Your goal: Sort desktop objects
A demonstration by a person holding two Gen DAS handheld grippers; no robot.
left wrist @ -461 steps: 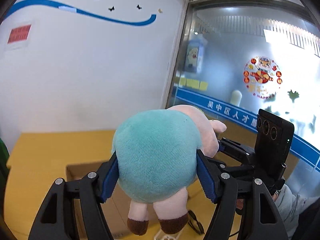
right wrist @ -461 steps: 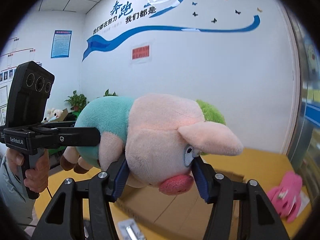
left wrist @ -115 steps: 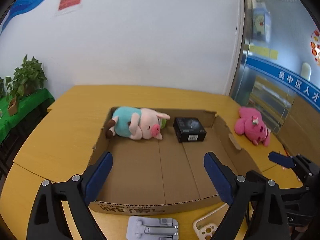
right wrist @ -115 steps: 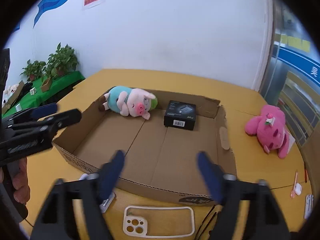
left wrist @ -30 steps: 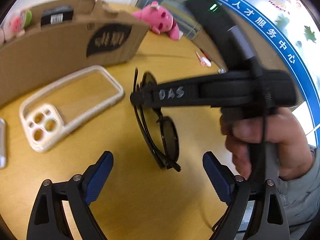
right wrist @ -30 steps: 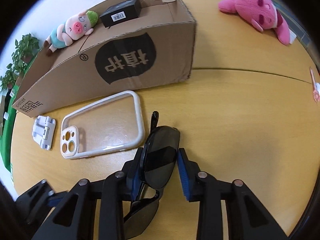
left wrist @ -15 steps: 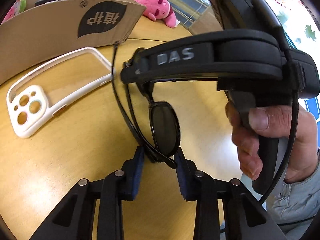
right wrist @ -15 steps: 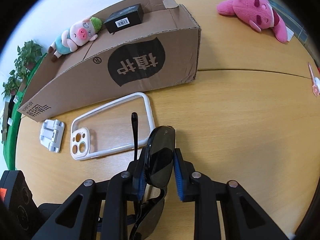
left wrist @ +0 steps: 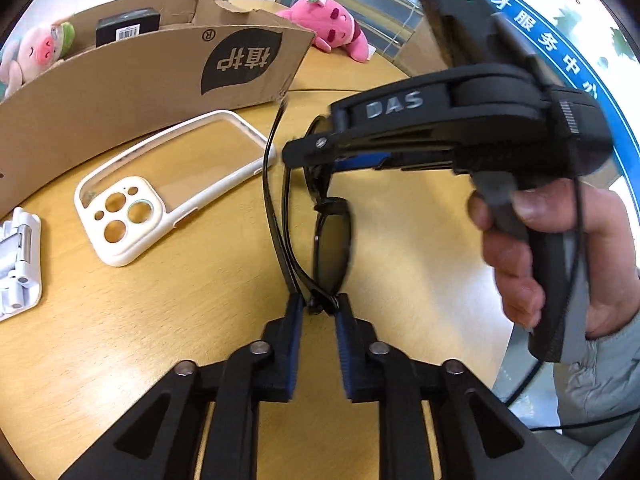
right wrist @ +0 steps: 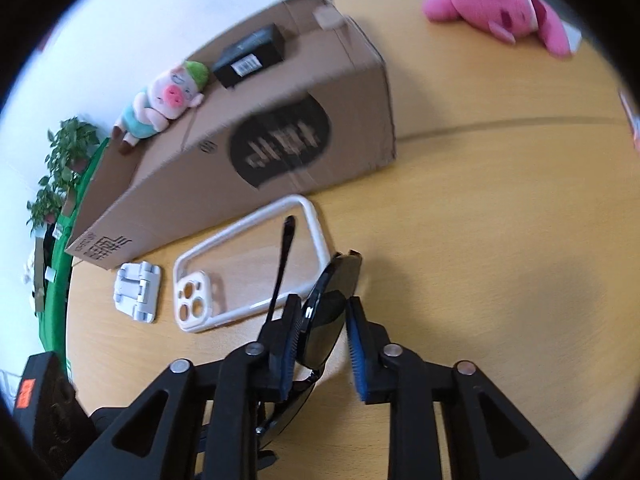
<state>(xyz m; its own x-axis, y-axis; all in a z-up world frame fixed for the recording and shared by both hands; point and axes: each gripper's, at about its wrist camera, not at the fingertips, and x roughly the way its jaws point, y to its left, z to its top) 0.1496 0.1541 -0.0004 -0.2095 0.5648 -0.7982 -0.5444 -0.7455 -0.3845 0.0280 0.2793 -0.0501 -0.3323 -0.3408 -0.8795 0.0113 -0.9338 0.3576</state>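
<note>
Black sunglasses (left wrist: pixel 332 240) hang above the yellow table, held between both grippers. My left gripper (left wrist: pixel 318 306) is shut on the hinge end of the sunglasses. My right gripper (right wrist: pixel 320 312) has its jaws around a lens of the sunglasses (right wrist: pixel 328 320), with a small gap showing on the right side. The right gripper's body (left wrist: pixel 440 120) also shows in the left wrist view. The cardboard box (left wrist: pixel 120 80) holds a pig plush (right wrist: pixel 164 100) and a black box (right wrist: pixel 250 56).
A white phone case (left wrist: pixel 168 184) and a white folding stand (left wrist: pixel 18 256) lie on the table in front of the box. A pink plush (right wrist: pixel 500 4) lies on the table to the right of the box. Green plants (right wrist: pixel 60 168) stand at far left.
The sunglasses have been lifted off the table. My left gripper closed tighter on the hinge end. My right gripper's jaws have spread slightly around the lens.
</note>
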